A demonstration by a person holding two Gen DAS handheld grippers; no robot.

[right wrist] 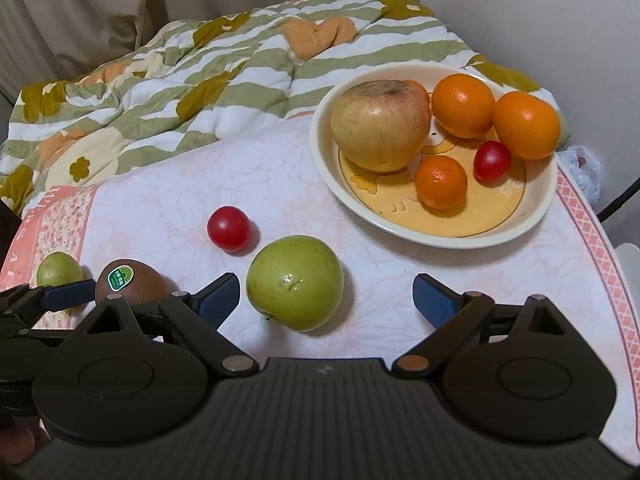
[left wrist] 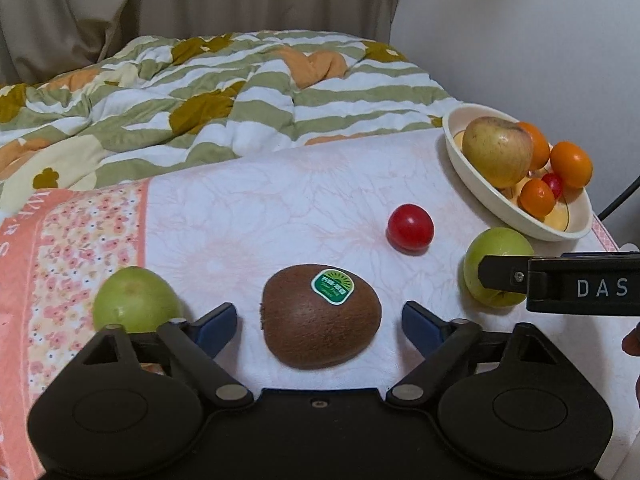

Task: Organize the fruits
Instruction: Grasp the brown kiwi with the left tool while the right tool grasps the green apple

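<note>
A table (right wrist: pixel 520 280) under a pale pink floral cloth stands against a bed with a green-striped quilt (left wrist: pixel 200 92). At its far right sits a cream bowl (right wrist: pixel 328 168) already holding a large yellowish apple (right wrist: pixel 380 124), oranges and a small red fruit.

Loose on the cloth lie a green apple (right wrist: pixel 295 282), a kiwi (left wrist: pixel 320 316), a second, smaller green fruit (left wrist: pixel 134 300) and a red cherry tomato (left wrist: pixel 410 227).

The left hand-held gripper (left wrist: pixel 319 322) straddles the kiwi, jaws spread with a gap either side, gripping nothing. The right hand-held gripper (right wrist: pixel 326 298) is wide open around the green apple, which sits nearer its left pad, untouched.

To do this well, each gripper should probably settle lower so the pads meet the fruit at its widest part, the right one shifting to centre the apple, then close gently.

The kiwi's green sticker (left wrist: pixel 333 286) carries print too small to read; "DAS" shows on the right gripper's finger in the left view.
</note>
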